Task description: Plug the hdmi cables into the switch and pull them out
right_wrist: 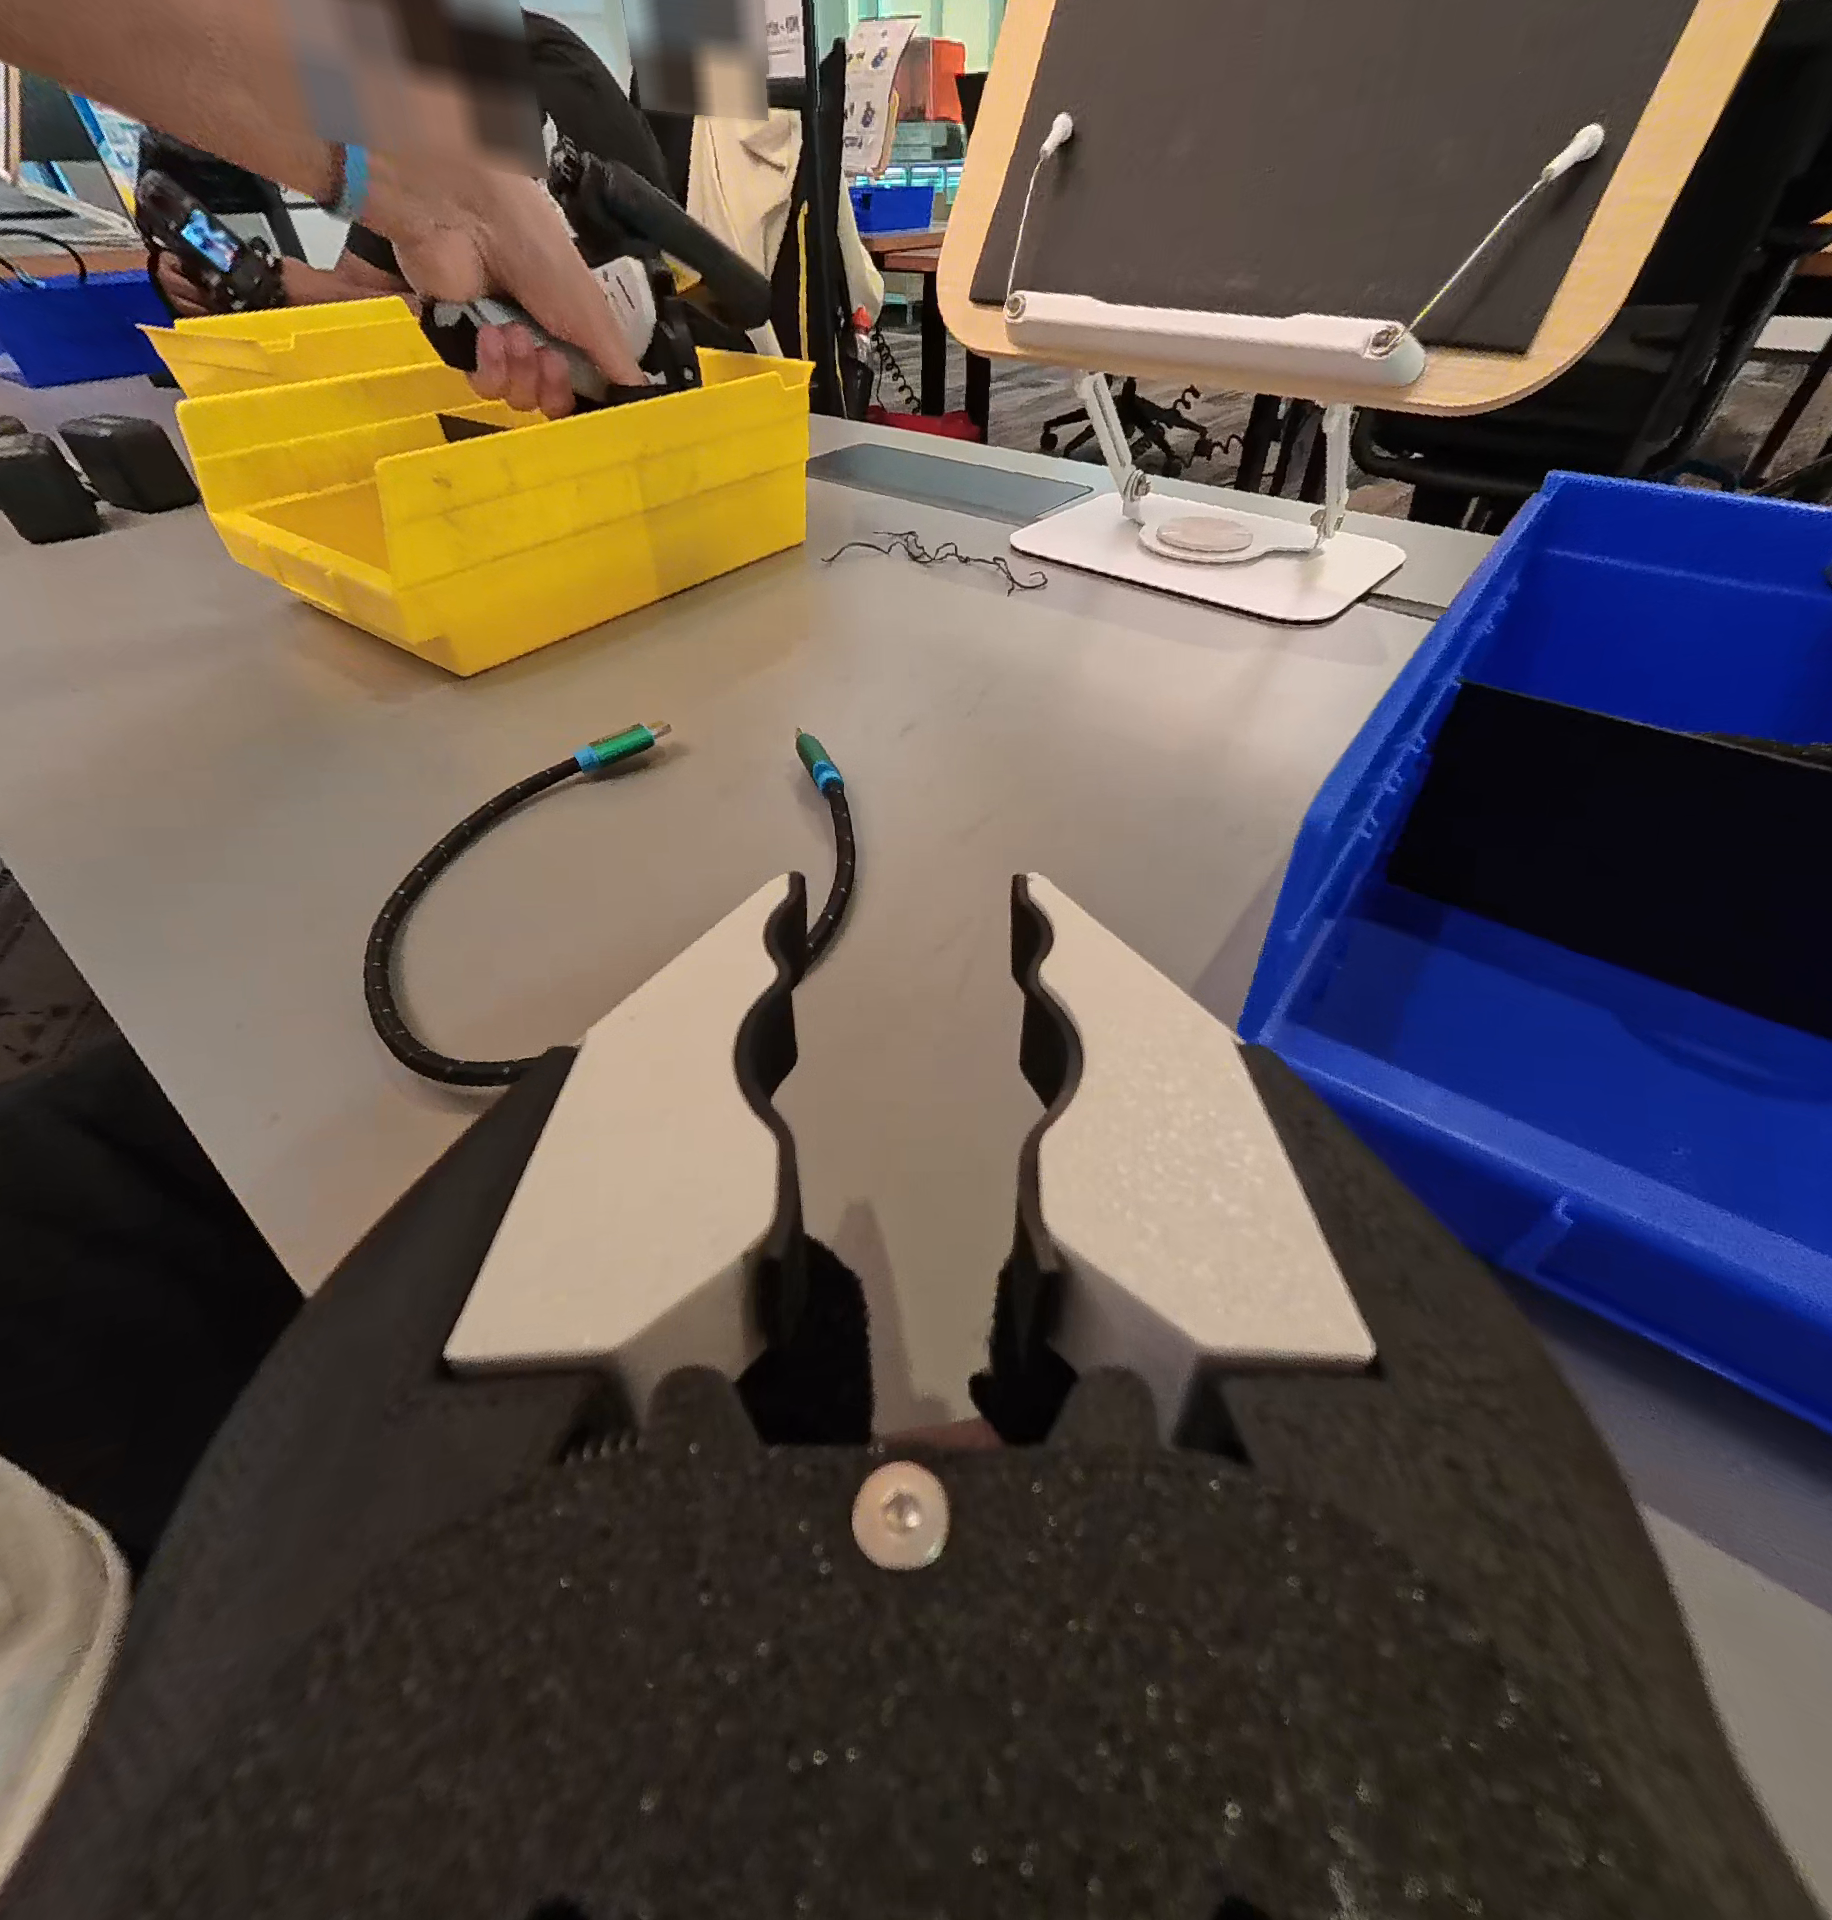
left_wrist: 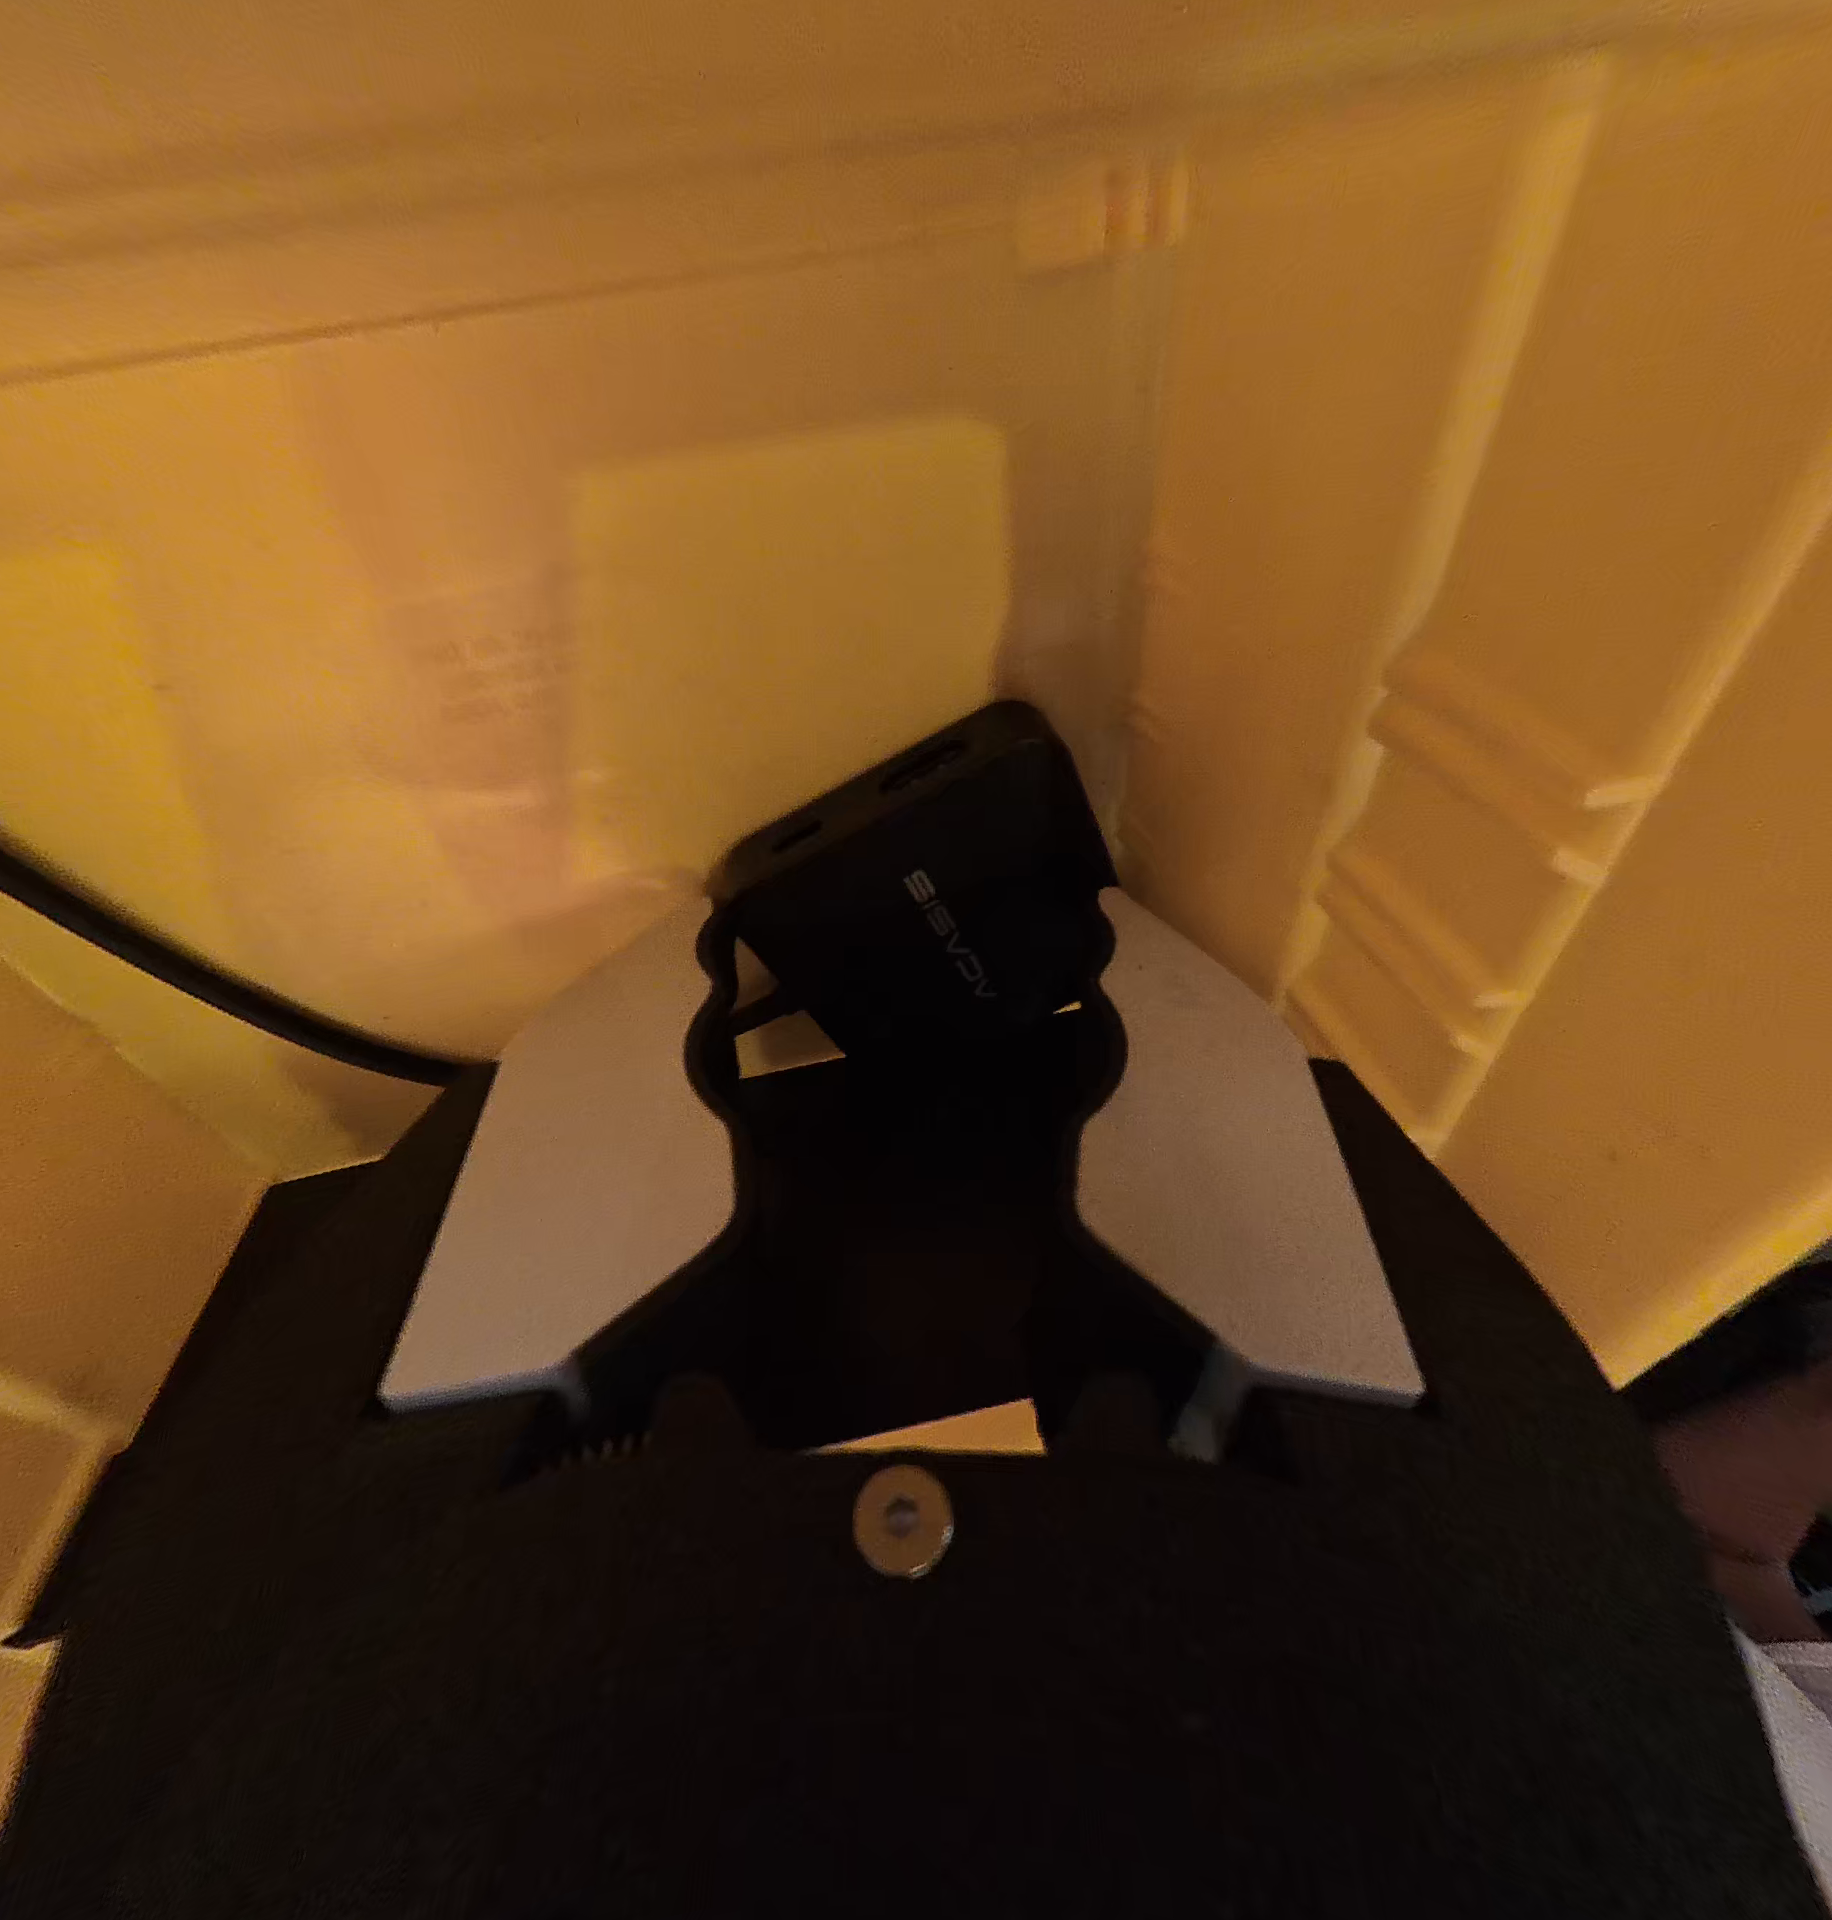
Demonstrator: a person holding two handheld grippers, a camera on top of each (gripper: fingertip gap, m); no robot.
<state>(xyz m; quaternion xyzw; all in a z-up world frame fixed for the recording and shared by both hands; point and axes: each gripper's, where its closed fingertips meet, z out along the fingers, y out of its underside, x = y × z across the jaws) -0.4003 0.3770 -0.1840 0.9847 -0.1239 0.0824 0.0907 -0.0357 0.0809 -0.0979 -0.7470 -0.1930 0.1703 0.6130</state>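
Switch (left_wrist: 927, 883) half-hidden between gripper fingers (left_wrist: 621, 1143)

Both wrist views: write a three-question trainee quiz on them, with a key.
1. True or false: the left claw is shut on the black switch.
2. Where is the left claw working? A) the blue bin B) the yellow bin C) the stand
3. Fill in: the braided HDMI cable lies on the ___, its two green plugs free.

Key: 1 true; 2 B; 3 table. The right claw is open above that cable.
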